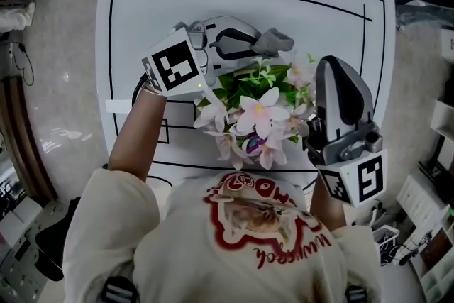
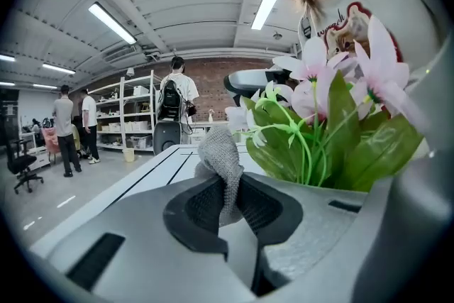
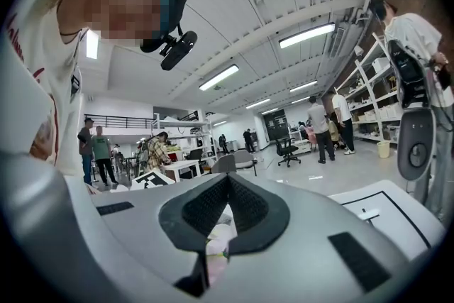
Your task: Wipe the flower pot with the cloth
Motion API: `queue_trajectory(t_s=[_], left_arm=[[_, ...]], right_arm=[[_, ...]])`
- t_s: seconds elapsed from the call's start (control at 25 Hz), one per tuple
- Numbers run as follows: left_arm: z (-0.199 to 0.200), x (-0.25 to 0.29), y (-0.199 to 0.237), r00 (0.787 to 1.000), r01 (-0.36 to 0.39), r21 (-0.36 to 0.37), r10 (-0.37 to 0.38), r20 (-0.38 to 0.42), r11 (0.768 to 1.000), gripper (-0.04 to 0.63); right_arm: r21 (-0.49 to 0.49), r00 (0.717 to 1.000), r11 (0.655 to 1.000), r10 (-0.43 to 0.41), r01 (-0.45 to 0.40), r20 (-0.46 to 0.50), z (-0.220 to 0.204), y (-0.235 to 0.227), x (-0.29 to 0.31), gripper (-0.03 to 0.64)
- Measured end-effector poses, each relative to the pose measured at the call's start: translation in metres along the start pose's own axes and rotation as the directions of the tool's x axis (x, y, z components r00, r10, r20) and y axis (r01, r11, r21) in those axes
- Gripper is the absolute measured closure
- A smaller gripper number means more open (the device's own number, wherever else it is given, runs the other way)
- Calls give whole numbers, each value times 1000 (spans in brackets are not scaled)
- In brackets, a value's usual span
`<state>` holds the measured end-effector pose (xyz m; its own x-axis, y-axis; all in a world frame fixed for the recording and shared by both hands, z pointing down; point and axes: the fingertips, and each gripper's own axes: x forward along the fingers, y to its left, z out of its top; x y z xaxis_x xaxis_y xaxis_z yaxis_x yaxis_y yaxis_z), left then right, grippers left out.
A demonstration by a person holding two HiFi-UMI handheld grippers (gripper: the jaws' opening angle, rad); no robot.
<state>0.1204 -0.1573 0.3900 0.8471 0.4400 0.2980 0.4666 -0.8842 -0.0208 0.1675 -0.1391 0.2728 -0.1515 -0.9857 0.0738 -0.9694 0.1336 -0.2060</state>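
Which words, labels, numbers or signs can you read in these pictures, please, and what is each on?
Nothing reads clearly.
Red lettering on the person's cream sweatshirt: upside down and creased, not readable.
Black-and-white square markers on the left gripper's cube and the right gripper's cube: patterns, no words.
Distant metal shelves: too small to read.

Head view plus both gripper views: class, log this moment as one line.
left gripper: shut on grey cloth, beside flowers | right gripper: shut on pale petal | pot: hidden under flowers
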Motion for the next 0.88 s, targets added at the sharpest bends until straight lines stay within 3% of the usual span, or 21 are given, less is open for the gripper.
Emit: queue_trajectory(t_s=[0.88], left_arm=[[-18,3,-9,997,69,3,-69,-45,998,549]], right_arm=[[-7,1000,1000,18,-18,-11,2,3,5,618]])
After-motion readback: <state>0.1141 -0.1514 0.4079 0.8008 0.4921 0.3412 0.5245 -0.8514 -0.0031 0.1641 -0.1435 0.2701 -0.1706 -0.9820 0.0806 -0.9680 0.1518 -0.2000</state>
